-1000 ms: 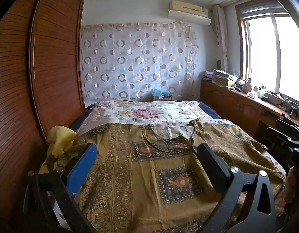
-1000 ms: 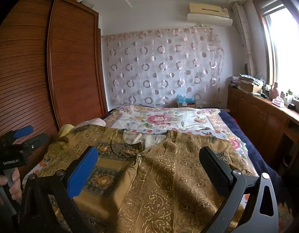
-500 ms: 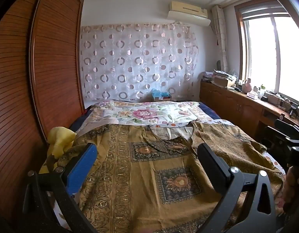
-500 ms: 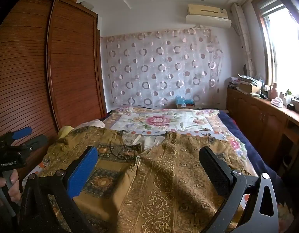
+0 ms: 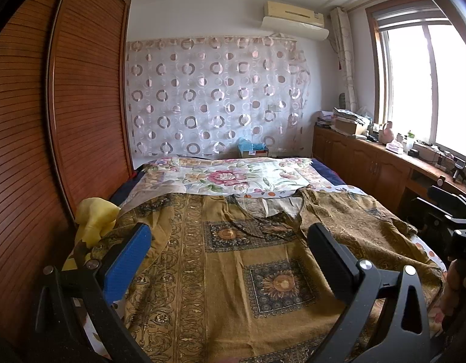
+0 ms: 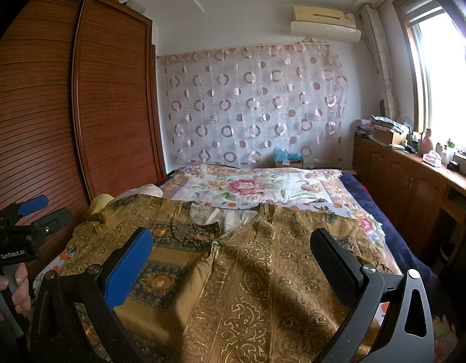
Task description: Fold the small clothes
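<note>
A mustard-gold patterned garment (image 5: 233,260) is spread flat across the near part of the bed (image 5: 233,178), neckline toward the far end; it is printed with scrollwork bands and dark squares bearing sunflower medallions; its right side is seen rumpled into folds; the left gripper (image 5: 227,260) and the right gripper (image 6: 230,260) are held spread wide above it, nothing being grasped.

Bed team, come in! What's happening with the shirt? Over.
Both hand-held grippers, left and right, open, holding nothing. Brown patterned shirt spread on bed, unfolded. Yellow cloth beside it.
</note>
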### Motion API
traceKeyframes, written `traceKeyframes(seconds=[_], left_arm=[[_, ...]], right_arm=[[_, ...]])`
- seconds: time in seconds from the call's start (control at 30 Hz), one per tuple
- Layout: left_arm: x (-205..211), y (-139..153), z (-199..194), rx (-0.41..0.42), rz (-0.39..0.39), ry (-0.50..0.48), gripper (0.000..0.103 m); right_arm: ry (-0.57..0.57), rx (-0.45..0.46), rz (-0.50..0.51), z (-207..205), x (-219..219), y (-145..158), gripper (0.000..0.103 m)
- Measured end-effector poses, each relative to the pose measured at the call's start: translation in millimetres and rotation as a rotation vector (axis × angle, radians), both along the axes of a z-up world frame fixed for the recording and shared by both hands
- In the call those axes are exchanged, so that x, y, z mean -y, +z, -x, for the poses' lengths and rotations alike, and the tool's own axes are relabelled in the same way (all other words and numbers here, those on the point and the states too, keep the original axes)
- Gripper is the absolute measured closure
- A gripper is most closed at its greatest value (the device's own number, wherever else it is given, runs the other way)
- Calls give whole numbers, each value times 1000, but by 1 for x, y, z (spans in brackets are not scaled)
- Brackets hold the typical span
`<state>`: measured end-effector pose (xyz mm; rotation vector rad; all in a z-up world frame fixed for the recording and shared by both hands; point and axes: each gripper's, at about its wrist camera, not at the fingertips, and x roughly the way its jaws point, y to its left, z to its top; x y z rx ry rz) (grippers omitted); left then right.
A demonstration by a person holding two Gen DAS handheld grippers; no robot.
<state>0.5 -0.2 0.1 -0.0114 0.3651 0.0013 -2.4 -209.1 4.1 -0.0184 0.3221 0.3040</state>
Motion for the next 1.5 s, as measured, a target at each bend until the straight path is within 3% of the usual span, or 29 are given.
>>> traceKeyframes(seconds=[1.5], left_arm=[[-2, 5, -1, 10, -11, 3, 0]], right_arm=[[-1, 5, 4, 1, -1, 1, 0]])
